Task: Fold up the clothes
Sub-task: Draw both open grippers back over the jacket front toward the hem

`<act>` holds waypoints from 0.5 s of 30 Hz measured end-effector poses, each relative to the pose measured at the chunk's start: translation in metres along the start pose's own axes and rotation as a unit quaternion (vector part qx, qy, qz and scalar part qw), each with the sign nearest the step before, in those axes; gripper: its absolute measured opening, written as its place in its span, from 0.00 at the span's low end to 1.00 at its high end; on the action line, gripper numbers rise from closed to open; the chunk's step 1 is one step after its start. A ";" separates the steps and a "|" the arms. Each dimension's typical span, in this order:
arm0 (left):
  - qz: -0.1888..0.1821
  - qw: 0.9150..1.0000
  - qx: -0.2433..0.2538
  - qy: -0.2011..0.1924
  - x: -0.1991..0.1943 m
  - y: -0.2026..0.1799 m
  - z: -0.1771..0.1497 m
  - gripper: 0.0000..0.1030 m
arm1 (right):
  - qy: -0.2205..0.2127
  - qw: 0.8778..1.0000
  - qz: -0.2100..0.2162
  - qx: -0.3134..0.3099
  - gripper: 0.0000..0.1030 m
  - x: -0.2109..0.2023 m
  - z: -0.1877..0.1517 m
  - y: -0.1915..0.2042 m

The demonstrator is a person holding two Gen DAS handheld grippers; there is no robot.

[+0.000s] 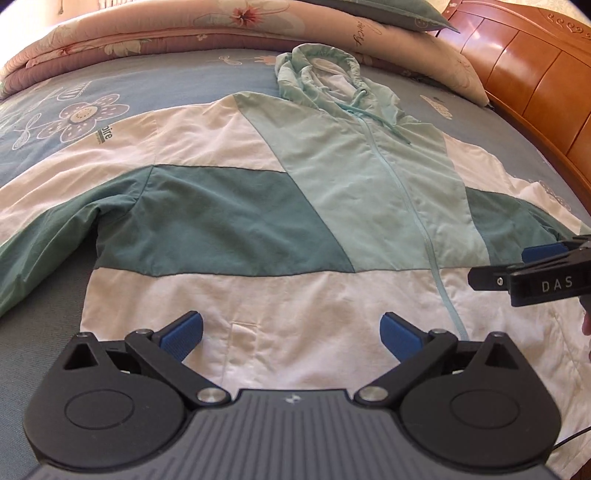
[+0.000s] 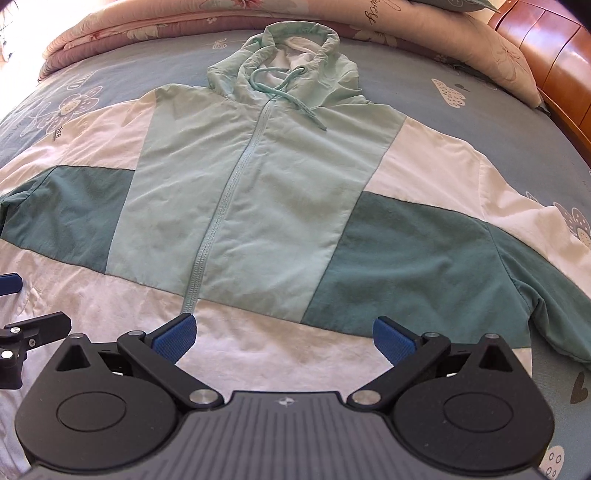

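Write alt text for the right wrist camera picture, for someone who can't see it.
A hooded jacket in white, pale mint and dark teal lies flat and zipped on a blue patterned bedsheet, hood away from the camera. The open right gripper hovers over its white hem, with the left gripper at the left edge.

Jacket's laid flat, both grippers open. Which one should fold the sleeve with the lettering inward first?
Left. The lettered sleeve lies on the left gripper's side of the zipper; the right gripper hovers past the zipper, farther away.

Lighting: bright daylight, strongest at my far left, washing out the quilt [image 2: 155, 26]. Shadows: soft, under my jaws. Focus: sharp centre. Distortion: heavy fisheye bowing, dark vignetted corners, glare on headboard [image 1: 524, 74].
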State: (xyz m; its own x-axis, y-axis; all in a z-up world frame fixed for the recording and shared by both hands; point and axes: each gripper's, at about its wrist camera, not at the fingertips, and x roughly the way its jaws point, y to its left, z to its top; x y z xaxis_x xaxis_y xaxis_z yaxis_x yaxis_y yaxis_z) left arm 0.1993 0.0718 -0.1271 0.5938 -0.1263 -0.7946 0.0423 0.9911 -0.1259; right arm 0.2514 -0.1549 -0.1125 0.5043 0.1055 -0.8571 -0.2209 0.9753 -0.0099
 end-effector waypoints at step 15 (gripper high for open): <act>-0.033 0.999 -0.030 0.004 -0.031 0.040 -0.011 0.96 | 0.030 0.999 -0.008 0.042 1.00 -0.001 0.011 0.027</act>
State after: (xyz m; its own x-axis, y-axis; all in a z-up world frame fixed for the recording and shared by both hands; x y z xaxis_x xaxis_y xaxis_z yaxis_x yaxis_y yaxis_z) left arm 0.1738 0.1148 -0.1133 0.5852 -0.1924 -0.7878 0.0326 0.9762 -0.2142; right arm 0.2543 -0.1264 -0.1065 0.4551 0.0805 -0.8868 -0.1406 0.9899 0.0177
